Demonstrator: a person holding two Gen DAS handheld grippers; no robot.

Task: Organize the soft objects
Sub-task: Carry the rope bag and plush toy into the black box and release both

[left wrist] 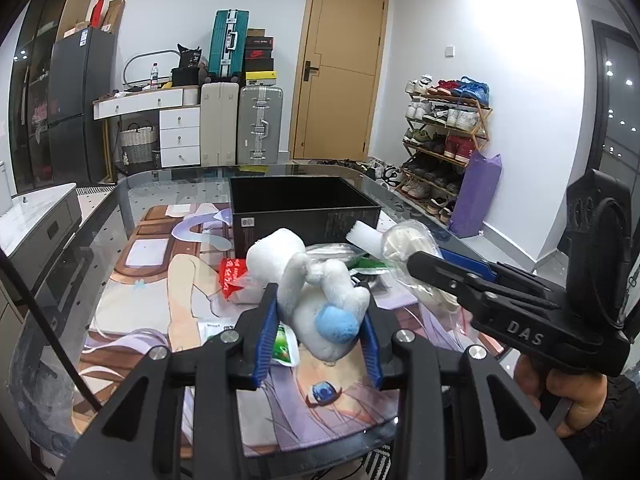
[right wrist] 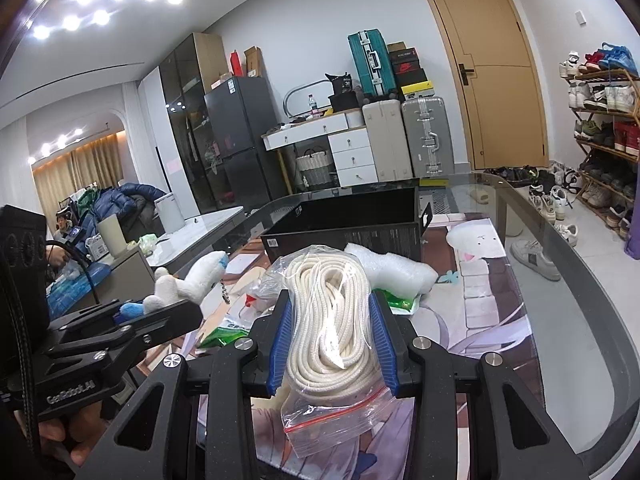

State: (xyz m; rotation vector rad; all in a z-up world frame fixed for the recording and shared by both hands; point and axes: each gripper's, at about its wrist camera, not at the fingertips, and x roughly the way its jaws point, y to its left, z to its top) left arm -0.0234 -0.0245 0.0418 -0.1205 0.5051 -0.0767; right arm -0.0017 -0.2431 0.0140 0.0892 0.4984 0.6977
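Left claw [left wrist: 318, 320] pinched on a white plush toy [left wrist: 316, 292], lifted clear of the printed mat [left wrist: 160, 312], likely for carrying to the black box [left wrist: 304, 204] just behind. Between toy and box: a heap of loose packets and a foam piece [left wrist: 366, 236], not yet sorted. Right claw [right wrist: 330, 344] pressed onto a clear bag of white rope [right wrist: 328, 312], also held above the mat, pointed toward the same open box, probably the shared bin for soft things.
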